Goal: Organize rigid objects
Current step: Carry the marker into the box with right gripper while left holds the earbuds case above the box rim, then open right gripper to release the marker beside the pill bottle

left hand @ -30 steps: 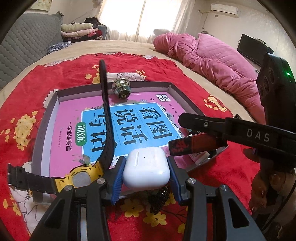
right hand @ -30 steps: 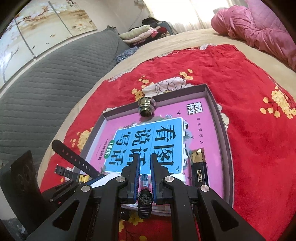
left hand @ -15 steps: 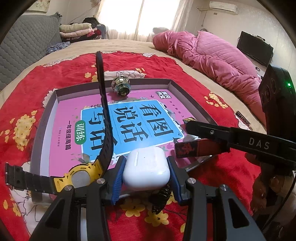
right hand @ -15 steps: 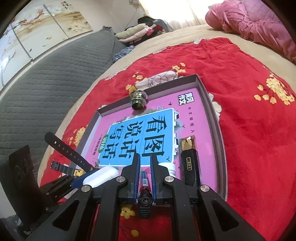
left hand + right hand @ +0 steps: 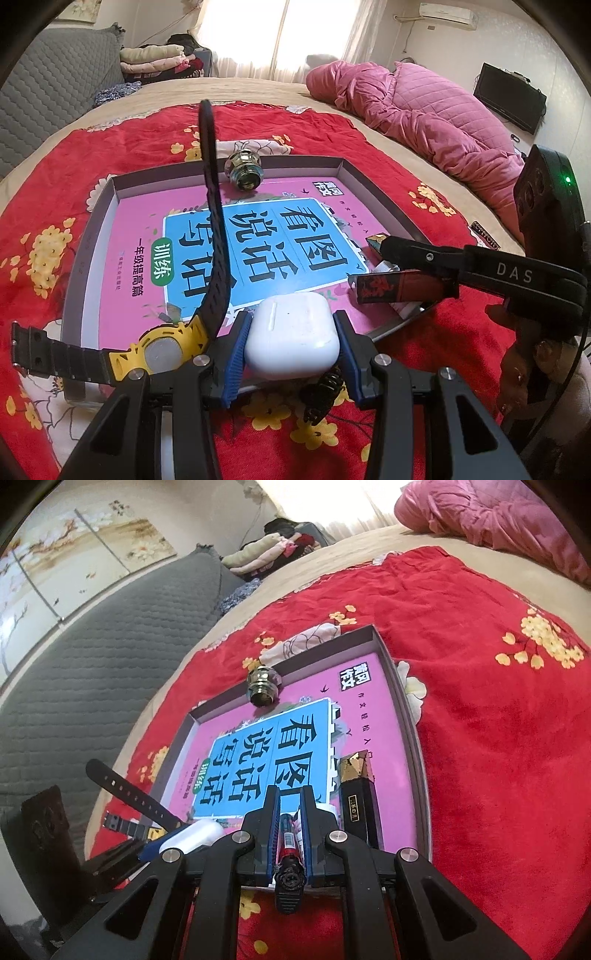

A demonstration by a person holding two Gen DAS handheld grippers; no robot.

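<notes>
Two grippers are loaded: your left gripper (image 5: 291,343) pinches a white earbud case (image 5: 291,338) over the tray's (image 5: 376,184) near edge, and your right gripper (image 5: 290,812) is clamped on a slim red-and-black lighter (image 5: 290,853) at the near right corner. Beside it lies a black-and-gold box (image 5: 358,794); a metal fitting (image 5: 244,172) sits at the far edge, a yellow watch (image 5: 162,347) at the near left.

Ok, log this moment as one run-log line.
left gripper: shut on white earbud case | right gripper: shut on red lighter | tray: metal fitting, black box
</notes>
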